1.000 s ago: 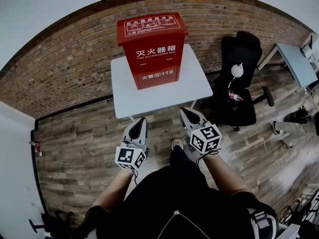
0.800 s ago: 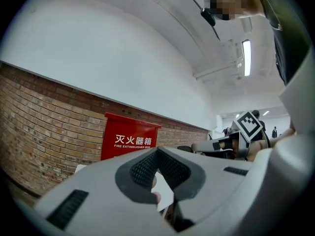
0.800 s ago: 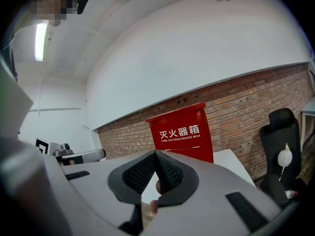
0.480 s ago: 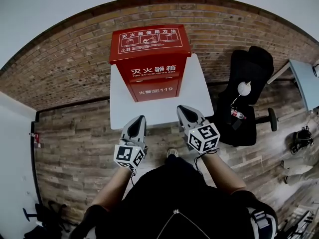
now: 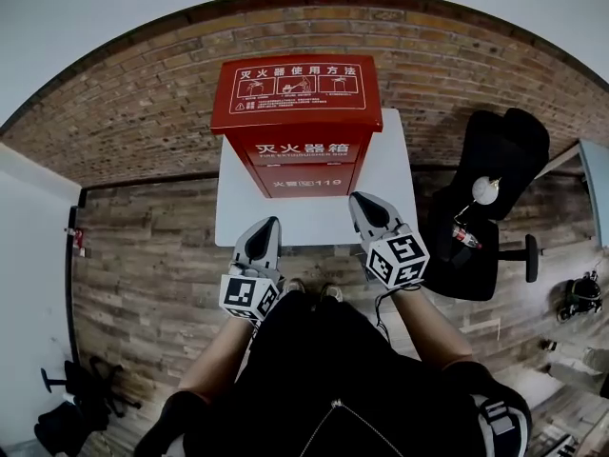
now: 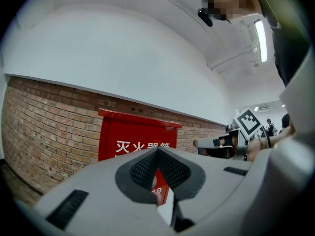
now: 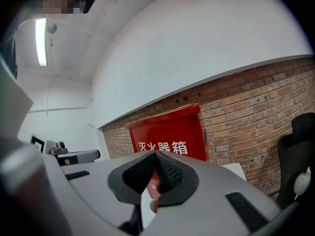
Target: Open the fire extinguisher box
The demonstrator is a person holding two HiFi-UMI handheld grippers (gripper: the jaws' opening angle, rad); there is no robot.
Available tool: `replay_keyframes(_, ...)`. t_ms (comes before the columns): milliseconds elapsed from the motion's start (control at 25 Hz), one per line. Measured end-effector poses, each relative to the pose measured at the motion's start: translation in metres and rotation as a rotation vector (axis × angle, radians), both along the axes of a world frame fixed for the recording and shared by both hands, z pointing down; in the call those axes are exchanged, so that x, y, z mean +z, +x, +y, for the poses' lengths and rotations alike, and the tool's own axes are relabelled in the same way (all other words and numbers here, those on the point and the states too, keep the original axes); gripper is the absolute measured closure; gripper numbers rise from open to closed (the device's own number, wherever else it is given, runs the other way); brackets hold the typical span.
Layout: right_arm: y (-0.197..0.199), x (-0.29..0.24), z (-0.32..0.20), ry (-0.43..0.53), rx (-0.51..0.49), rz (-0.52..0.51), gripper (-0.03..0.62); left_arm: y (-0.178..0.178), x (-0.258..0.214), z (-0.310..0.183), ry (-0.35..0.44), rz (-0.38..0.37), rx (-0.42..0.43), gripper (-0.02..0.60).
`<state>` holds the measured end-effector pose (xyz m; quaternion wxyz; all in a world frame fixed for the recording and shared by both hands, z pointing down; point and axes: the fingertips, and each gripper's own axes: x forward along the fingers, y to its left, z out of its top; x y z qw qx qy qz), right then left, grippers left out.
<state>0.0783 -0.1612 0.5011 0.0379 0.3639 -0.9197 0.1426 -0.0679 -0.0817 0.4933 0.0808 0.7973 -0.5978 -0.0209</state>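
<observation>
A red fire extinguisher box (image 5: 298, 122) with white lettering stands upright on a small white table (image 5: 385, 174) against the brick wall, its lid down. It also shows ahead in the left gripper view as a red fire extinguisher box (image 6: 123, 139) and in the right gripper view as a red fire extinguisher box (image 7: 170, 139). My left gripper (image 5: 267, 225) is shut and empty, its tip over the table's front edge, left of the box front. My right gripper (image 5: 360, 200) is shut and empty too, at the table's front right, a little short of the box.
A black office chair (image 5: 490, 203) with a white object on it stands right of the table. Brick wall (image 5: 133, 112) runs behind the box. Wooden floor (image 5: 143, 274) lies to the left, with a black stand (image 5: 71, 403) at the lower left.
The box and table have drawn nearer and larger in the head view as the person stepped forward. Both grippers now reach the table's front edge; both stay shut.
</observation>
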Motion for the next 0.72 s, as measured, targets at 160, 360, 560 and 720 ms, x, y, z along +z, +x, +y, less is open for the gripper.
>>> replay_keyframes(160,-0.011,0.002,-0.014,0.024,0.003,0.03,0.577,-0.021,0.003,-0.017,-0.005,0.002,-0.019,0.532)
replay_keyframes(360,-0.021,0.004,-0.026,0.021,0.029,0.045,0.577,-0.04,0.003,-0.045,0.002,0.0,0.015,0.532)
replay_keyframes(560,-0.044,-0.006,-0.043,0.051,0.057,0.043,0.577,-0.056,-0.008,-0.077,0.044,-0.017,0.07,0.532)
replay_keyframes(720,-0.07,-0.014,-0.051,0.072,0.065,0.017,0.577,-0.063,-0.016,-0.093,0.057,-0.015,0.135,0.532)
